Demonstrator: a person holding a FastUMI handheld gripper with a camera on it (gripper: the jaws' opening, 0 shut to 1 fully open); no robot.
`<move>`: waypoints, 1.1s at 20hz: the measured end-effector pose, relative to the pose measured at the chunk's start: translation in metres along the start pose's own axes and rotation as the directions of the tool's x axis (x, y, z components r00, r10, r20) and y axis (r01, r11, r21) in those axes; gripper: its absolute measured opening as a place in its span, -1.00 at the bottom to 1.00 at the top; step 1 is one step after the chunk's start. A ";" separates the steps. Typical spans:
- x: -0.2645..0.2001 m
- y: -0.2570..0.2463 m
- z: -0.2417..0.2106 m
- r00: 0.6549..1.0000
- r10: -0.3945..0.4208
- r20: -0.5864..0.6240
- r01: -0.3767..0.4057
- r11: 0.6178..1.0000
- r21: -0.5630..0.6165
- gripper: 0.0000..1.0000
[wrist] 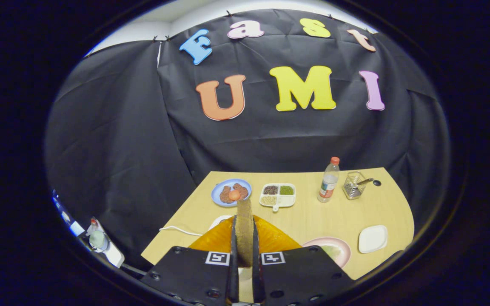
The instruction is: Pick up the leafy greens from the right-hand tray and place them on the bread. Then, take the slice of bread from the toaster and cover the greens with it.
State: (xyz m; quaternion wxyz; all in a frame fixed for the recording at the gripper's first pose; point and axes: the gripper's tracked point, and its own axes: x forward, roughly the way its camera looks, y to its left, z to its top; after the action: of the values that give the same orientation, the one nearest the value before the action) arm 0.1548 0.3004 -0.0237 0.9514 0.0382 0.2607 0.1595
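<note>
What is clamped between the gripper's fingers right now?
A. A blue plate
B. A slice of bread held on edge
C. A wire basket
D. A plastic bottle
B: the gripper has both fingers pressed on the flat faces of the bread slice, which stands on edge above the orange toaster; the bottle stands far beyond on the table.
</note>
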 end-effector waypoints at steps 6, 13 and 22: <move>0.017 -0.050 -0.045 0.998 -0.011 -0.061 0.013 0.999 0.039 -0.75; 0.060 -0.121 -0.114 0.984 -0.056 -0.168 0.076 0.991 0.111 -0.75; 0.084 -0.184 -0.167 0.978 -0.027 -0.205 0.079 0.964 0.252 -0.76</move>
State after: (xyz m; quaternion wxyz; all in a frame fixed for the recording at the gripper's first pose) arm 0.1906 0.1514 -0.2373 0.9111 0.1389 0.3746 0.1015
